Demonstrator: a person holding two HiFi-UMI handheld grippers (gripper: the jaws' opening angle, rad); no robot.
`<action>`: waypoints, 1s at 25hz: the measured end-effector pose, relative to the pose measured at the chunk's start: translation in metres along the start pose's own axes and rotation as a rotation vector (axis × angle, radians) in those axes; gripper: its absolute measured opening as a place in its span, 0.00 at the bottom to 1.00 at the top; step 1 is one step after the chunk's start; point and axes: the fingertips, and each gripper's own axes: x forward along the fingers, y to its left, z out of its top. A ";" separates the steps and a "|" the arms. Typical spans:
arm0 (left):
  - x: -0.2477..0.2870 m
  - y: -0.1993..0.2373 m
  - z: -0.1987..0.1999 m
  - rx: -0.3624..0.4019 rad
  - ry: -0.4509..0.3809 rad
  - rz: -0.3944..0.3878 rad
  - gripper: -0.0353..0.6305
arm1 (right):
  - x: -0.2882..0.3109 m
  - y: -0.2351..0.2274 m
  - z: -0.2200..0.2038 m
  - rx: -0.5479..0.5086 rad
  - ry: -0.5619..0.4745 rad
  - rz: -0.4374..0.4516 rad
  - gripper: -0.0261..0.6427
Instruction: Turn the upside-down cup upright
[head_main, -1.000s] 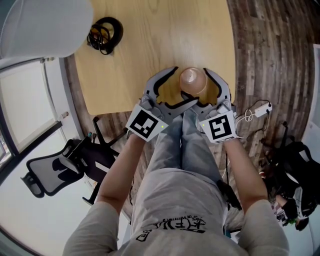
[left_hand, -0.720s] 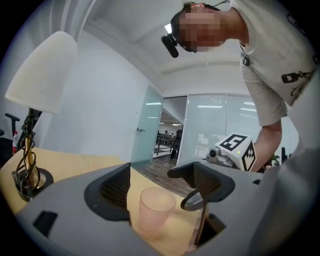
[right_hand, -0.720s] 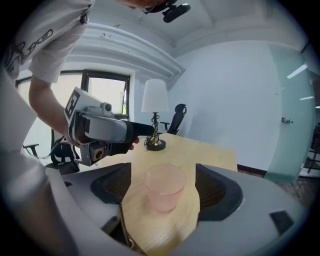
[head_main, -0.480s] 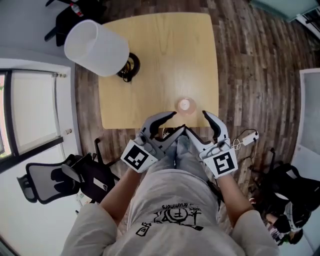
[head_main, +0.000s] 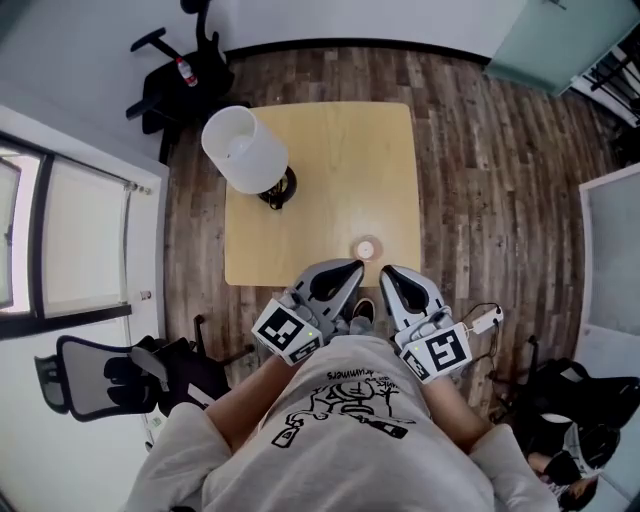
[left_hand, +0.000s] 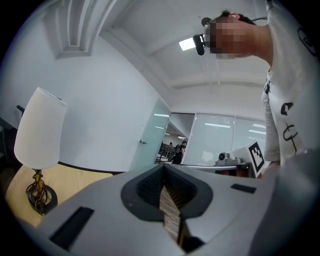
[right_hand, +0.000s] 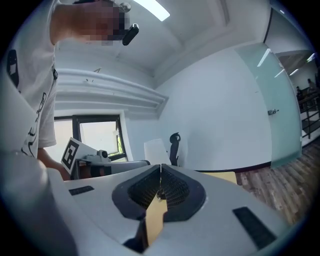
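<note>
From high above, the cup (head_main: 366, 248) is a small pale round shape standing on the wooden table (head_main: 320, 180) near its front edge; I cannot tell which way up it is. My left gripper (head_main: 354, 268) and right gripper (head_main: 386, 272) are held side by side close to my body, just short of the cup and well above it. Both are shut with nothing between their jaws. In the left gripper view, the left gripper (left_hand: 164, 169) points level across the room; the right gripper (right_hand: 160, 168) does the same in its own view. Neither of those views shows the cup.
A white-shaded lamp (head_main: 245, 150) with a dark wire base stands at the table's far left corner. A black office chair (head_main: 100, 375) is at the lower left, another chair (head_main: 180, 70) beyond the table. A white plug and cable (head_main: 485, 320) and dark bags (head_main: 560, 400) lie on the wood floor.
Both grippers drew back from either side of the cup, rose high above the table and shut. The cup stayed on the table. The head view now takes in the whole table.
</note>
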 end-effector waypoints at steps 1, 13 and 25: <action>0.000 -0.004 0.006 0.006 -0.003 0.000 0.06 | -0.001 0.002 0.005 0.001 -0.003 -0.001 0.08; 0.005 -0.016 0.007 0.021 -0.005 0.009 0.06 | -0.002 0.006 0.008 -0.031 0.003 -0.028 0.07; 0.005 -0.014 -0.002 -0.003 0.002 0.023 0.06 | -0.002 -0.003 -0.003 -0.011 0.012 -0.040 0.07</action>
